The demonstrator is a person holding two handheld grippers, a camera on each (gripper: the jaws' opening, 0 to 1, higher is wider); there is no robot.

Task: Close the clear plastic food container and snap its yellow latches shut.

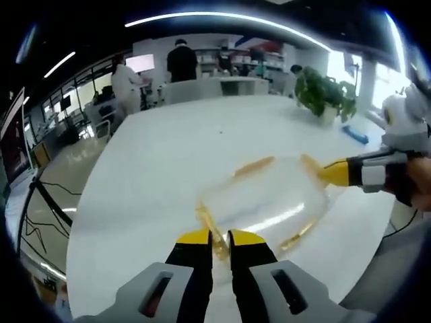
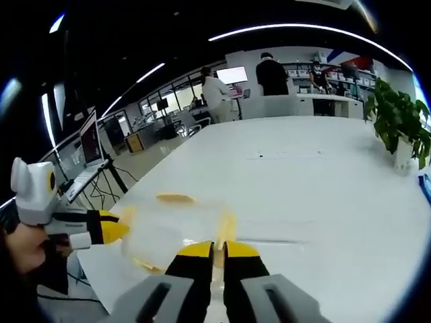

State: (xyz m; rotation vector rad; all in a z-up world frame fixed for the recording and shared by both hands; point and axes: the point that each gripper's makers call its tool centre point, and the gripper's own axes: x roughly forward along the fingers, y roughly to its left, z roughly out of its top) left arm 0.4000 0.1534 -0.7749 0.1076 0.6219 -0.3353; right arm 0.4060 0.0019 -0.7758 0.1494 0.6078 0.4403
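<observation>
The clear plastic food container (image 1: 266, 202) sits on the white desk (image 1: 168, 168), lid on, yellow latches around its rim. In the left gripper view, the left tongs (image 1: 220, 237) are at the container's near edge, tips almost together with a narrow gap, right at a yellow latch (image 1: 210, 225); whether they pinch it, I cannot tell. The right tongs (image 1: 330, 173) come in from the right, yellow tip touching the container's far end. In the right gripper view, the right tongs (image 2: 219, 250) are nearly closed against a yellow latch (image 2: 225, 229), grip unclear. A potted plant (image 1: 326, 94) stands on the desk's far side, and people stand beyond.
</observation>
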